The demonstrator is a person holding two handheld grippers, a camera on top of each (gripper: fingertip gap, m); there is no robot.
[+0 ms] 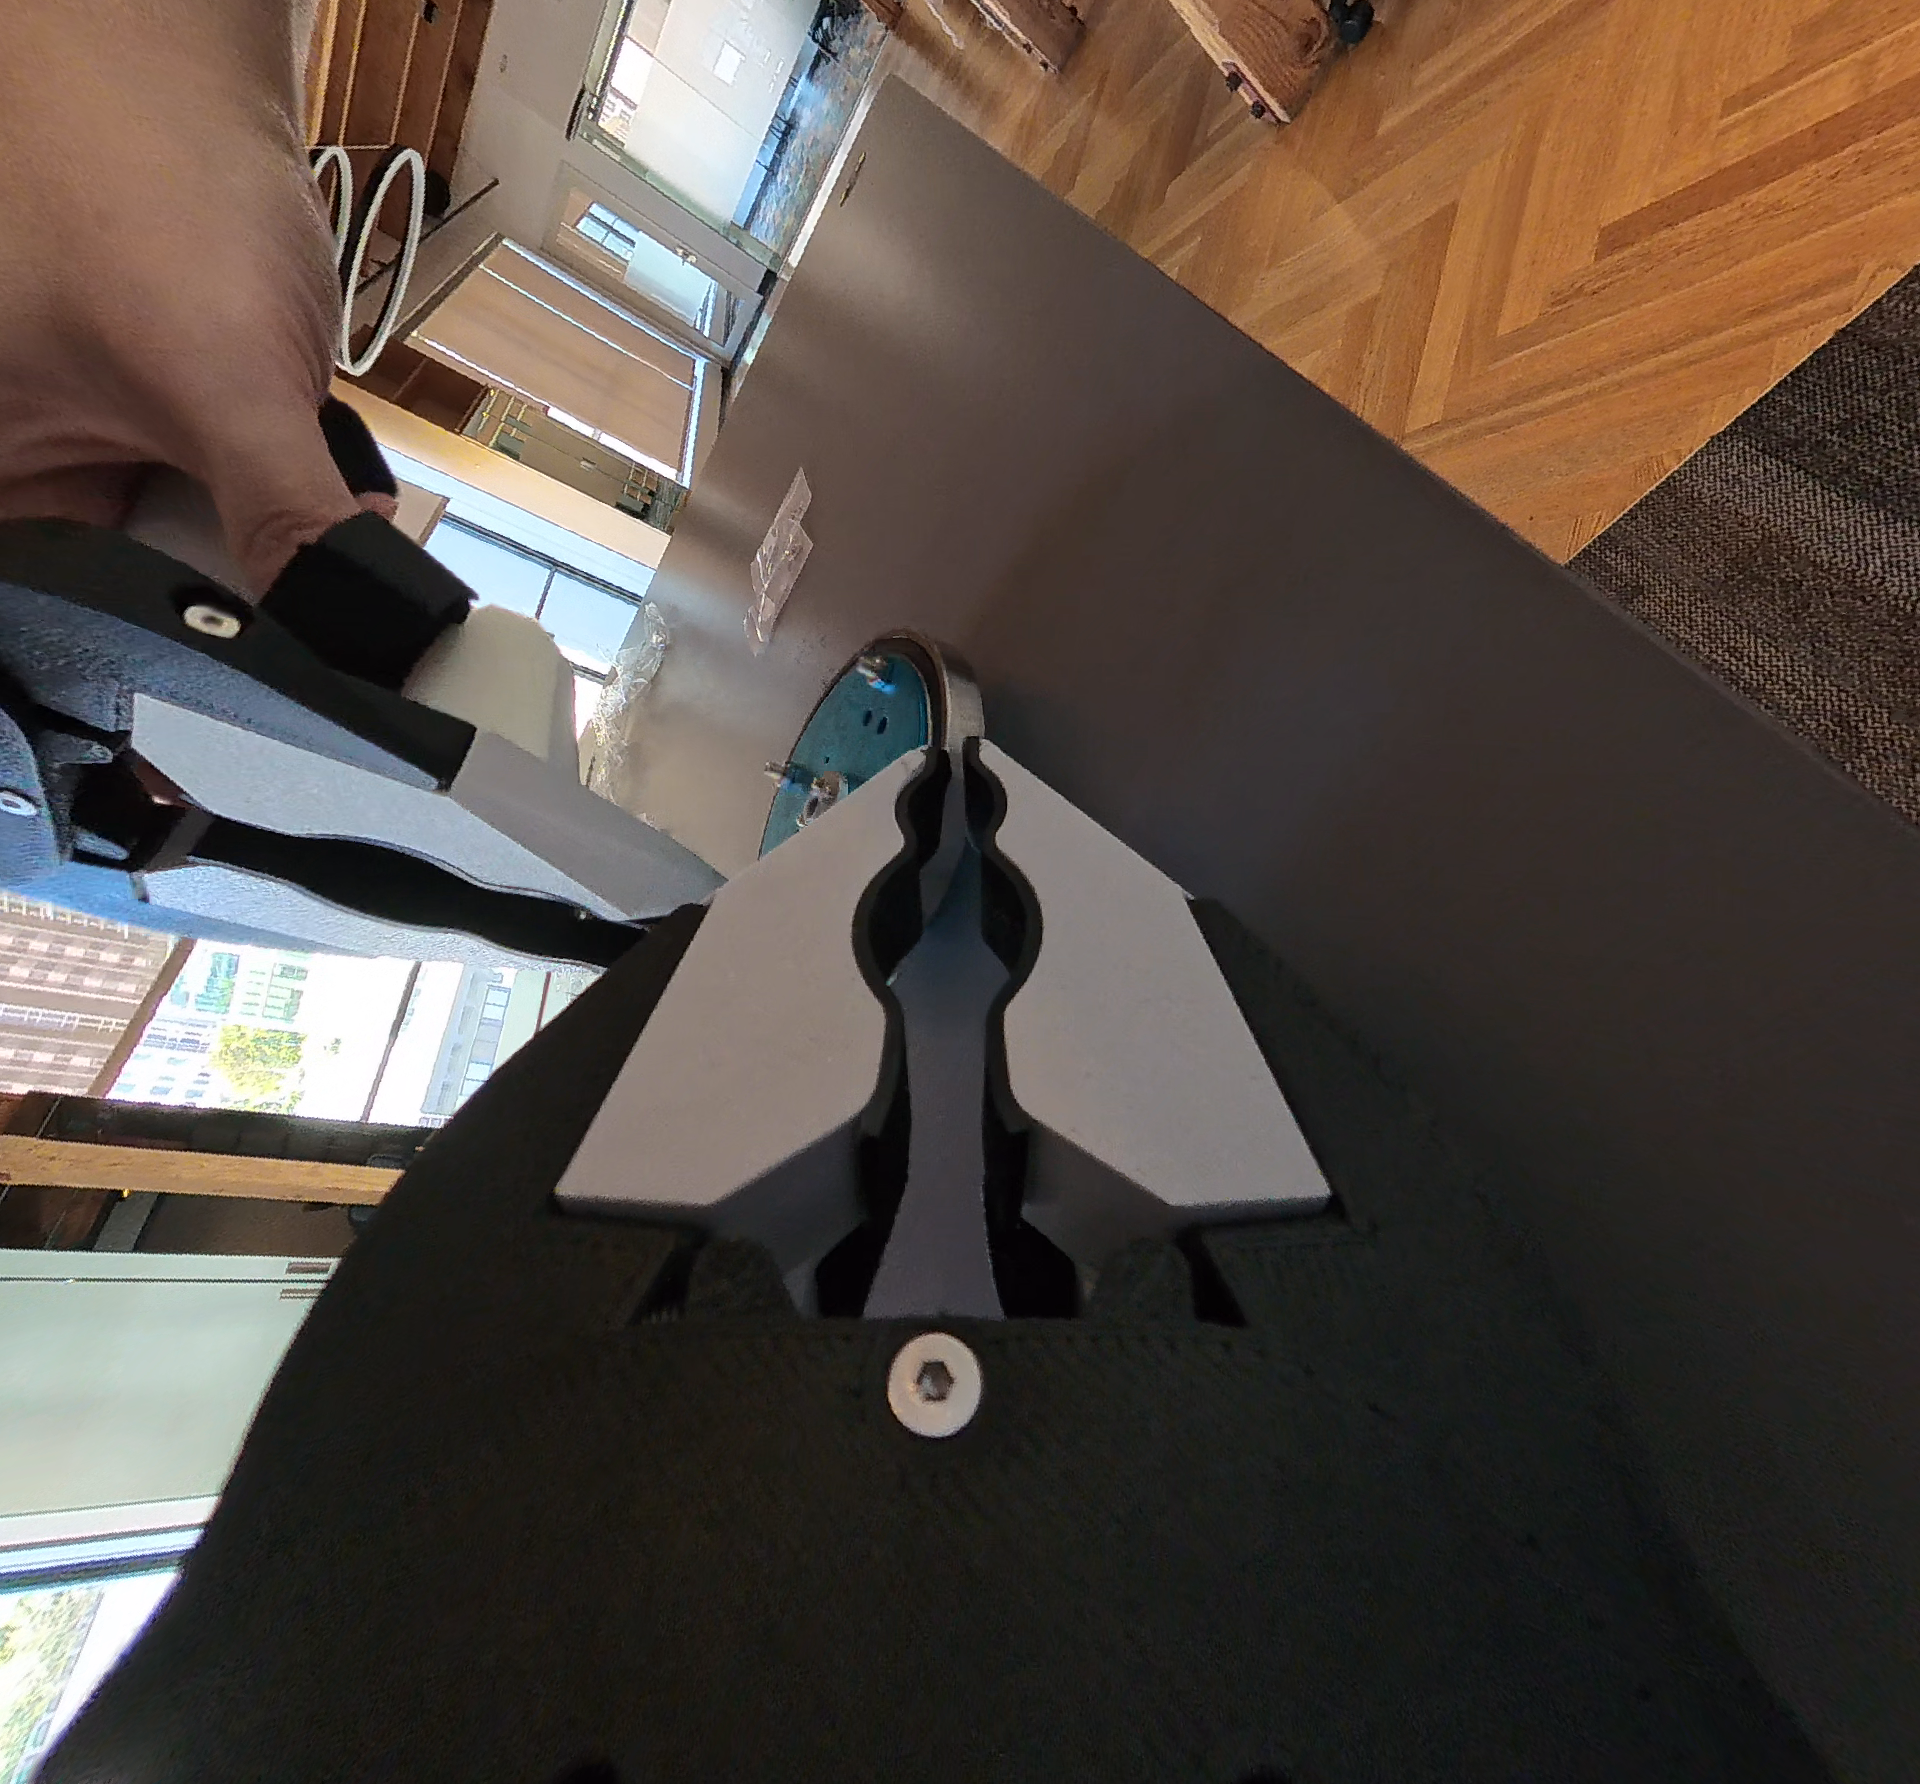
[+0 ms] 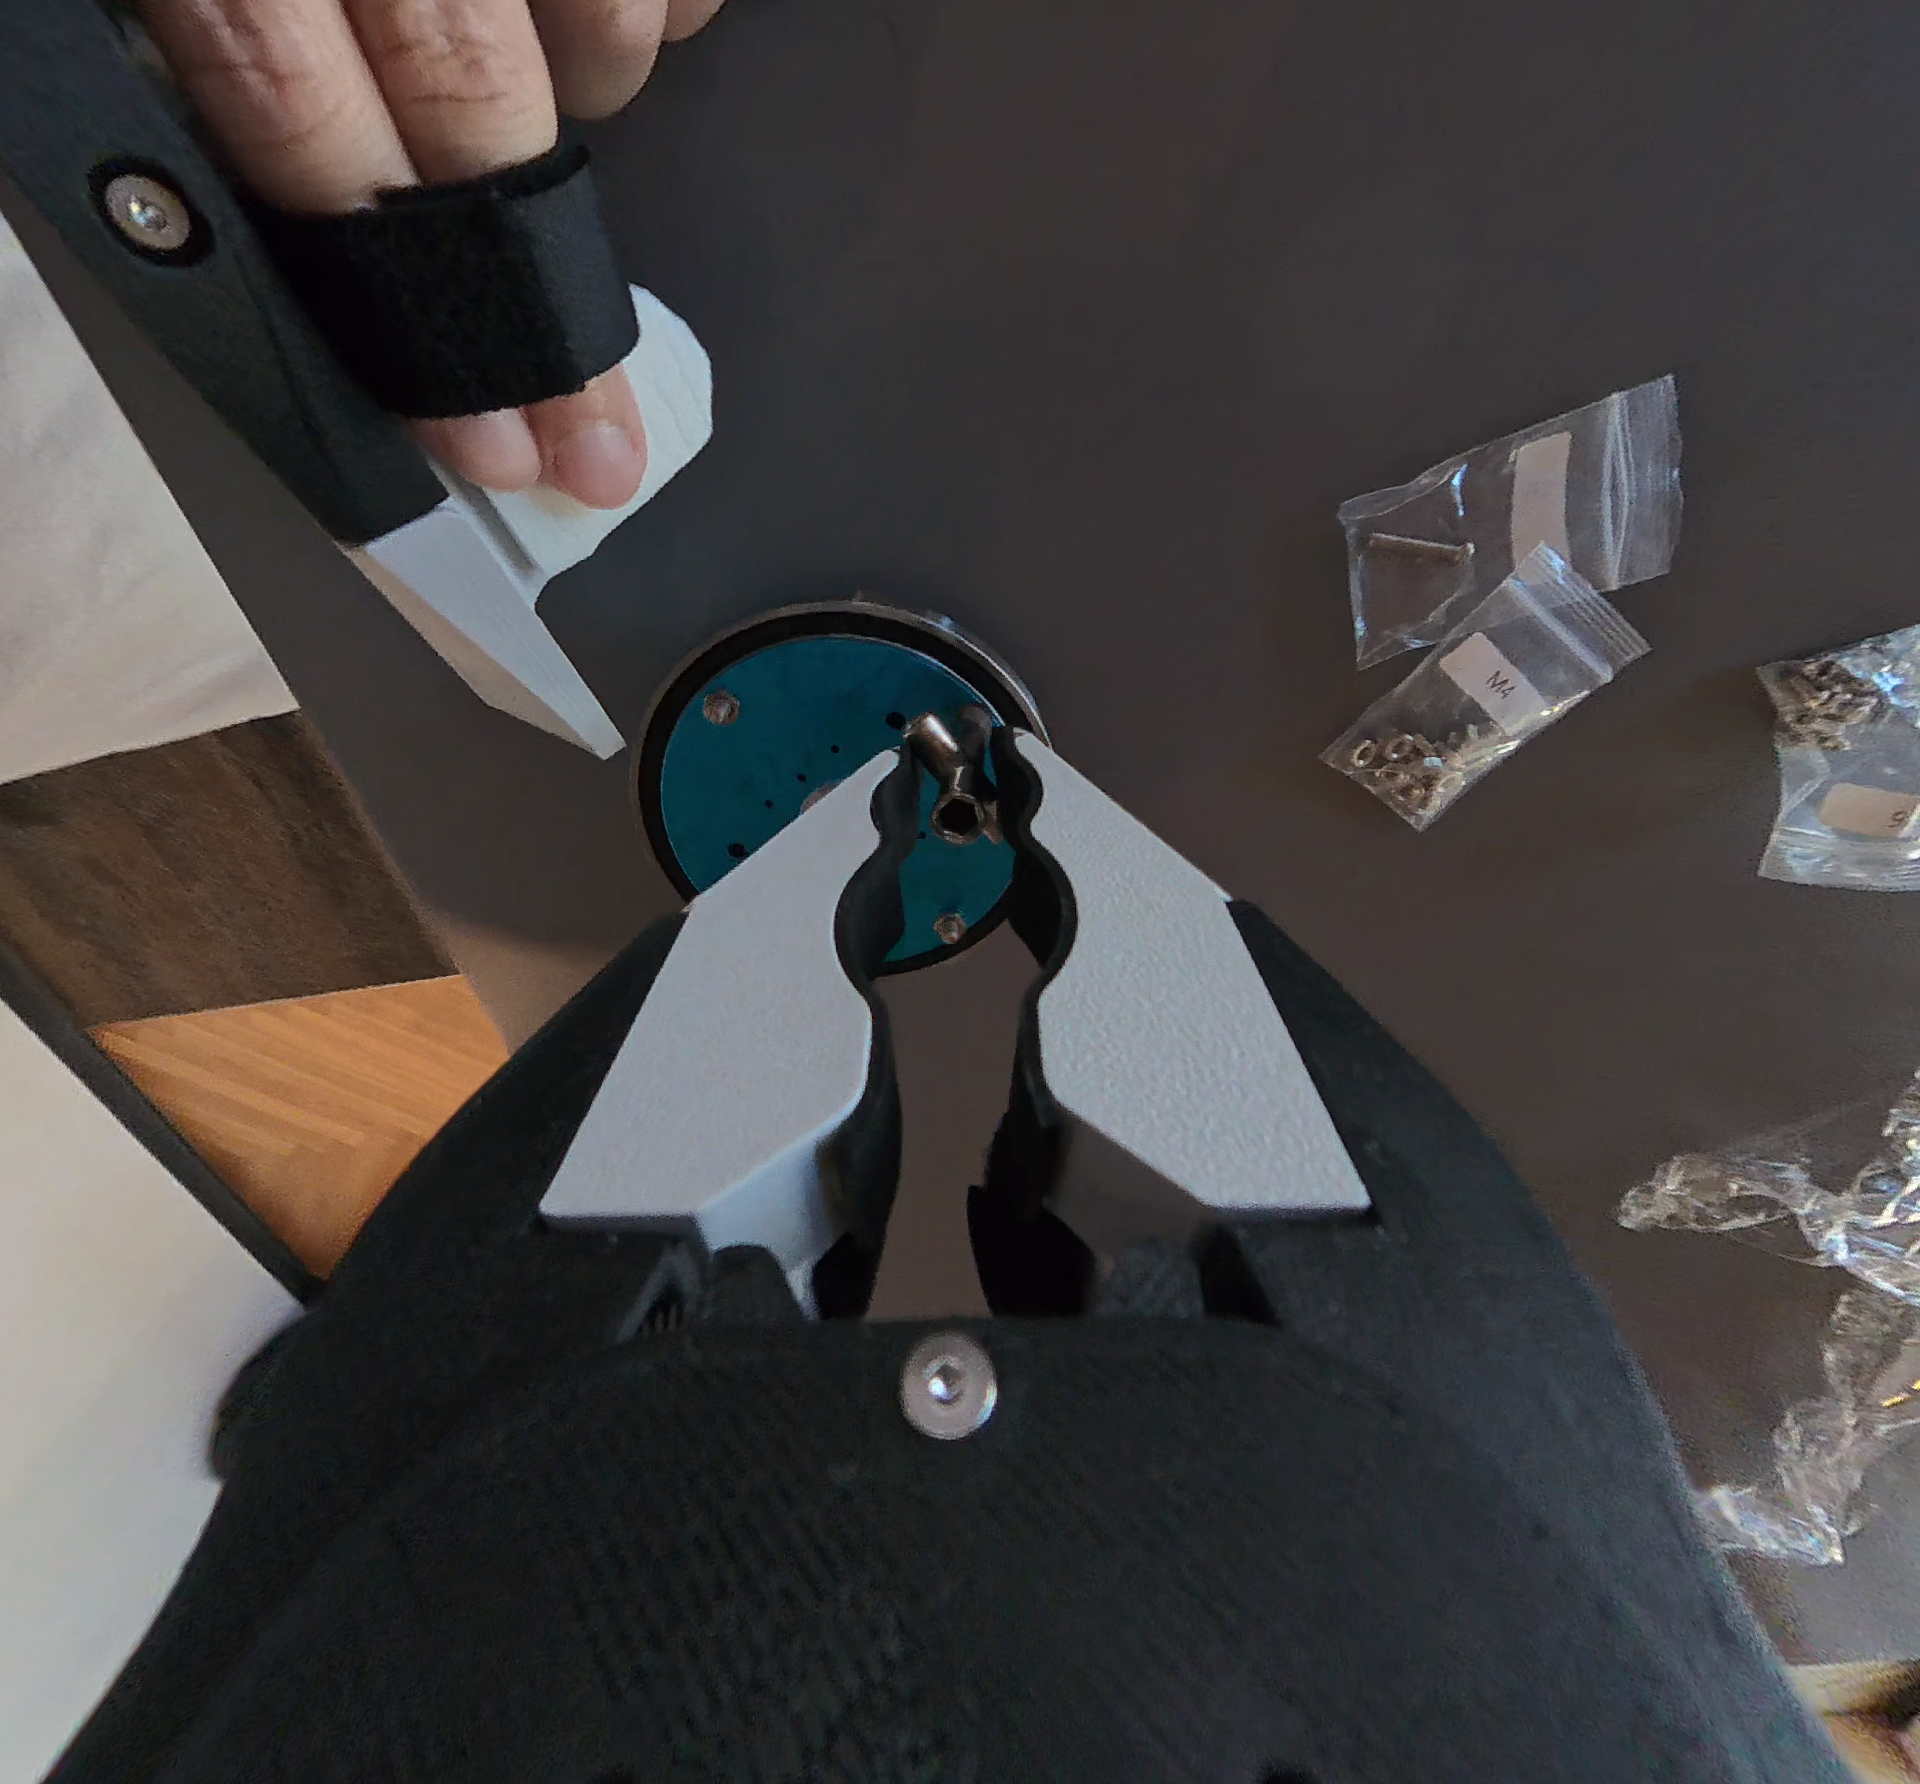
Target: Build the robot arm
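Observation:
A round disc with a teal face and a metal rim [image 2: 790, 747] lies flat on the dark table [image 2: 1143, 280]. My right gripper [image 2: 954, 747] is shut on a small socket-head screw [image 2: 951, 804] and holds it just over the disc's right part. My left gripper [image 1: 951, 760] comes in from the side and is shut on the disc's rim [image 1: 940, 685]; the teal face [image 1: 862, 737] with short upright studs [image 1: 784, 768] shows beyond its tips. The left gripper's white finger [image 2: 520, 654], held by a hand, meets the disc's left edge. The right gripper [image 1: 665, 861] shows at the left of the left wrist view.
Small clear zip bags of screws and washers [image 2: 1507, 529] [image 2: 1475, 706] [image 2: 1839, 758] lie right of the disc, with crumpled clear plastic [image 2: 1808, 1319] nearer. The bags also show in the left wrist view [image 1: 784, 539]. The table's edge [image 2: 156, 1142] runs along the left, above a wooden floor [image 2: 312, 1080]. Across from one pair of fingers to the other is roughly 8 cm.

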